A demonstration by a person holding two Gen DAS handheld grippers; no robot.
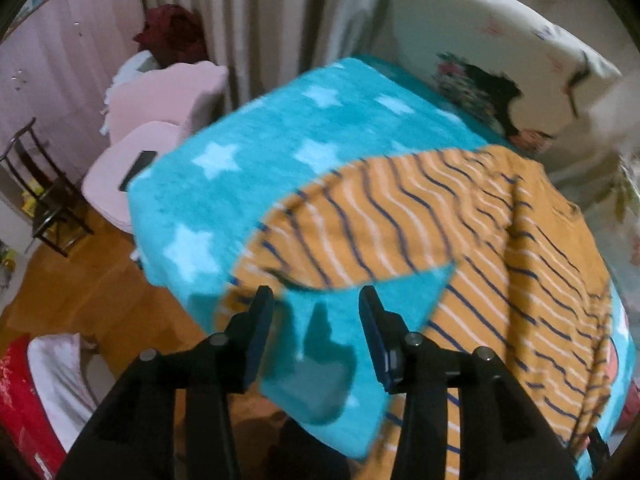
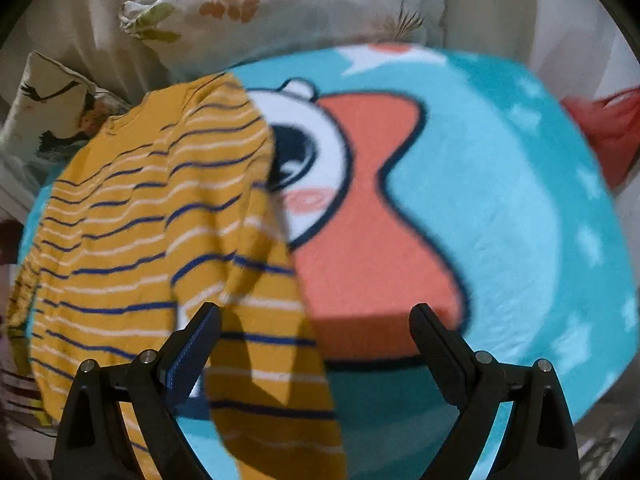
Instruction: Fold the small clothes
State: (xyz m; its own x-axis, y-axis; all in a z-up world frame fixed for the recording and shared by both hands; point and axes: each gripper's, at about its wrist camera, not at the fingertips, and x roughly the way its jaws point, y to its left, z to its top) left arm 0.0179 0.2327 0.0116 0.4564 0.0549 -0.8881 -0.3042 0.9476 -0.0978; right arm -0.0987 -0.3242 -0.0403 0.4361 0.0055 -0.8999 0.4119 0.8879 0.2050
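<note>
Item: one small long-sleeved shirt (image 1: 500, 240), mustard yellow with navy and white stripes, lay spread on a turquoise star-print blanket (image 1: 248, 176) that covered the bed; taken from the shirt as landmark, a cartoon face with an orange patch (image 2: 360, 216) on the blanket showed just beside the shirt's edge nearest the right tongs, and floral pillows (image 2: 280, 4) stood beyond its collar end. One sleeve (image 1: 352, 232) lay stretched out flat from the body toward the blanket's bare starred half; the other sleeve (image 2: 272, 344) trailed toward the bed's near edge. Left tongs (image 1: 316, 300): spread wide, holding nothing, poised above bare blanket just short of the stretched sleeve's lower edge, their shadow falling on the blanket. Right tongs (image 2: 316, 320): spread wide, holding nothing, one finger over the trailing sleeve and the other over the orange patch. Both views were motion-blurred, so fine creases could not be read. Judged condition: unfolded, folding scarcely begun. Judged hazards: tongs closing on the plush blanket together with the thin sleeve would drag the bedding up and skew the garment; a pinch on one layer only would leave the fold lopsided; the trailing sleeve, near the bed's edge, could slide off if tugged outward
</note>
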